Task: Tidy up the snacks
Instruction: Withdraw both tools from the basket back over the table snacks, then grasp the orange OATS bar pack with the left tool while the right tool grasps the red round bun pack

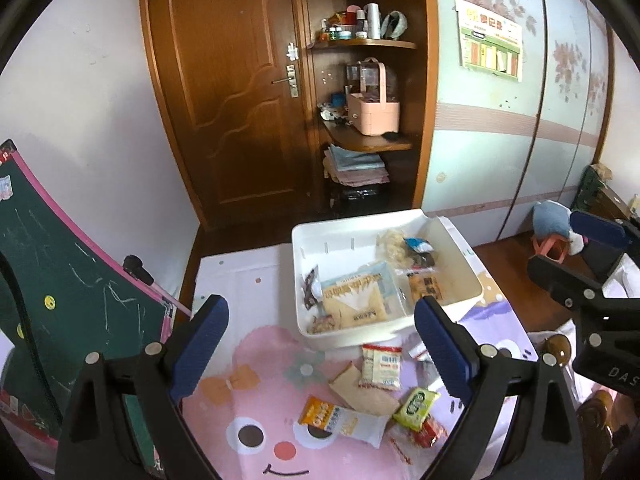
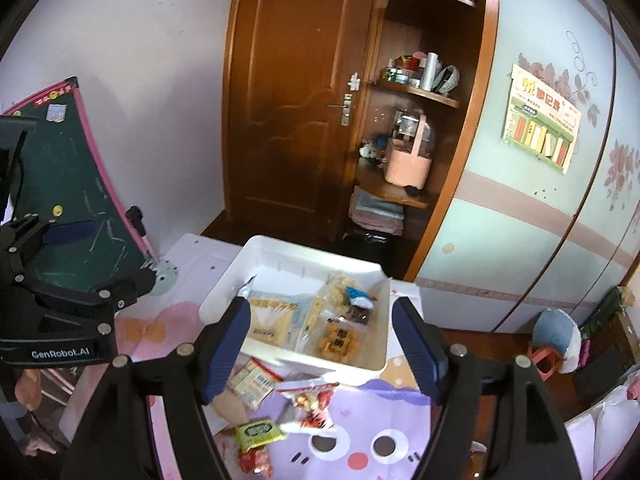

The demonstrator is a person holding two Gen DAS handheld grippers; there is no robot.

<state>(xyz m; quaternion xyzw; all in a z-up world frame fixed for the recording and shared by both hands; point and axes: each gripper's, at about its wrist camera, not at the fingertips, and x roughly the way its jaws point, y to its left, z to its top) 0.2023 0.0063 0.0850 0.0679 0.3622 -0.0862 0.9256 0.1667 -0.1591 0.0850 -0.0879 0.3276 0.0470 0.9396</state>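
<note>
Inside white bin (image 1: 460, 248): assorted crinkly snack packets (image 1: 356, 300).

We see a plain white wall (image 1: 92, 92) on the left, with a green chalkboard (image 1: 52, 272) in a pink frame leaning against it. At the centre we see a closed brown wooden door (image 1: 228, 88) with a metal handle, and just beside it open wooden corner shelves (image 1: 366, 142) holding bottles, a pink caddy (image 1: 372, 114) and folded cloths. To the right we see a pale blue wardrobe (image 1: 500, 152) with floral decoration, pink stripes and a poster (image 1: 490, 40) on its front, above a dark wooden floor (image 1: 508, 248); the lighting is soft and even.
</note>
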